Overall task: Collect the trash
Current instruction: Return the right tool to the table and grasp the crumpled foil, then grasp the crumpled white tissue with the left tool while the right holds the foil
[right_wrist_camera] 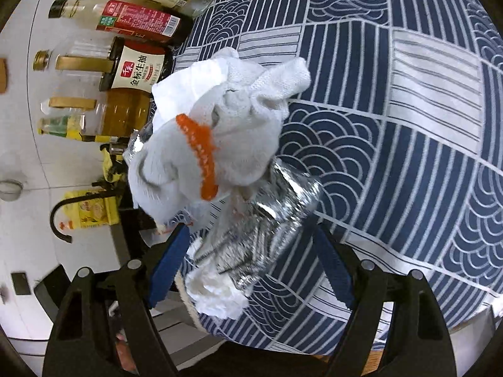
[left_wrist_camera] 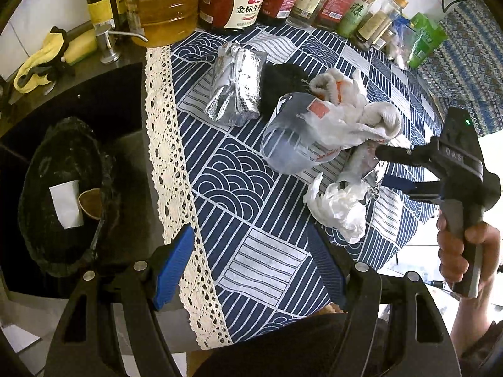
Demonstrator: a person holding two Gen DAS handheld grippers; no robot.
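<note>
Trash lies on the blue patterned tablecloth (left_wrist_camera: 251,188): a crumpled foil bundle (left_wrist_camera: 235,86), a clear plastic cup (left_wrist_camera: 292,138) on its side, a white glove with orange trim (left_wrist_camera: 355,106), a small foil piece (left_wrist_camera: 361,163) and a crumpled white tissue (left_wrist_camera: 339,207). My left gripper (left_wrist_camera: 251,257) is open and empty above the cloth's near edge. My right gripper (left_wrist_camera: 382,168) is open with its fingers either side of the small foil piece (right_wrist_camera: 261,229). The glove (right_wrist_camera: 213,132) lies just beyond it, the tissue (right_wrist_camera: 217,295) below it.
A black-lined trash bin (left_wrist_camera: 63,194) with a paper cup inside stands left of the table, below a dark sink counter (left_wrist_camera: 94,94). Sauce and oil bottles (left_wrist_camera: 232,0) line the table's far edge. A green packet (left_wrist_camera: 424,37) sits at the far right.
</note>
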